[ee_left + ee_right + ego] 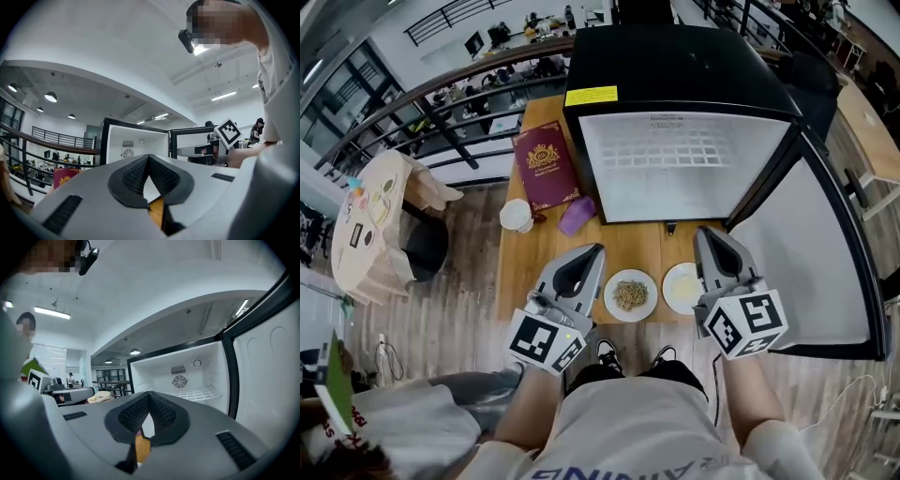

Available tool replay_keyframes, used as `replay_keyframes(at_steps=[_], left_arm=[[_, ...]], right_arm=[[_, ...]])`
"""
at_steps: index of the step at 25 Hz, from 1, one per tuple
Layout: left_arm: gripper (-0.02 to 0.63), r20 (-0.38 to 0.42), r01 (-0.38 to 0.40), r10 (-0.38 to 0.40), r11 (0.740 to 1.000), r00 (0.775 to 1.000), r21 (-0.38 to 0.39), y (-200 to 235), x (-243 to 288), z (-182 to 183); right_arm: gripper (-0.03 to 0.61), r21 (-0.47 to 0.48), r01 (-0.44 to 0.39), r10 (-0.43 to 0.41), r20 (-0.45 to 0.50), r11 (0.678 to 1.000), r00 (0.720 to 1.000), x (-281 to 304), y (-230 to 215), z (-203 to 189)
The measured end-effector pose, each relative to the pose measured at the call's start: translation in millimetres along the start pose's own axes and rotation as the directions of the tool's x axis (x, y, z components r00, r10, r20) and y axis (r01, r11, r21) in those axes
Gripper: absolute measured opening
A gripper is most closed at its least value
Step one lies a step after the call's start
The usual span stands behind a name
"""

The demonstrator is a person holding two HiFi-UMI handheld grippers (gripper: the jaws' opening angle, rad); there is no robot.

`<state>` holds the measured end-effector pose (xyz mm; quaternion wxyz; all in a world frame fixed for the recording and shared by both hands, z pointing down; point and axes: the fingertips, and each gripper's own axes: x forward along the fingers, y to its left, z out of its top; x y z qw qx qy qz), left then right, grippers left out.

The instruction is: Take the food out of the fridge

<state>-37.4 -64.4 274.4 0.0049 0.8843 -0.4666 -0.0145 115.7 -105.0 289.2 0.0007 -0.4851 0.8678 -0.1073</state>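
While both tools hover shut with nothing between their jaws at lower centre, the left tool [593,251] and right tool [705,234] flank the food on the tabletop [628,246]: a grain plate [609,298] and a pale-food plate [667,286], outside the open fridge [675,75].

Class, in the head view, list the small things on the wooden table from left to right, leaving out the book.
cup → purple item → grain plate → white plate
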Motion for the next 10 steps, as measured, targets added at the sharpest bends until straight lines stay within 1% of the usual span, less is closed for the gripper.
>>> replay_keyframes(at_steps=[10], left_arm=[[0.005, 0.003, -0.004, 0.004, 1.0, 1.0, 0.006, 0.9, -3.3, 3.0]], right_arm=[[0.018, -0.024, -0.015, 0.015, -0.001, 1.0, 1.0, 0.8, 5.9, -0.8]])
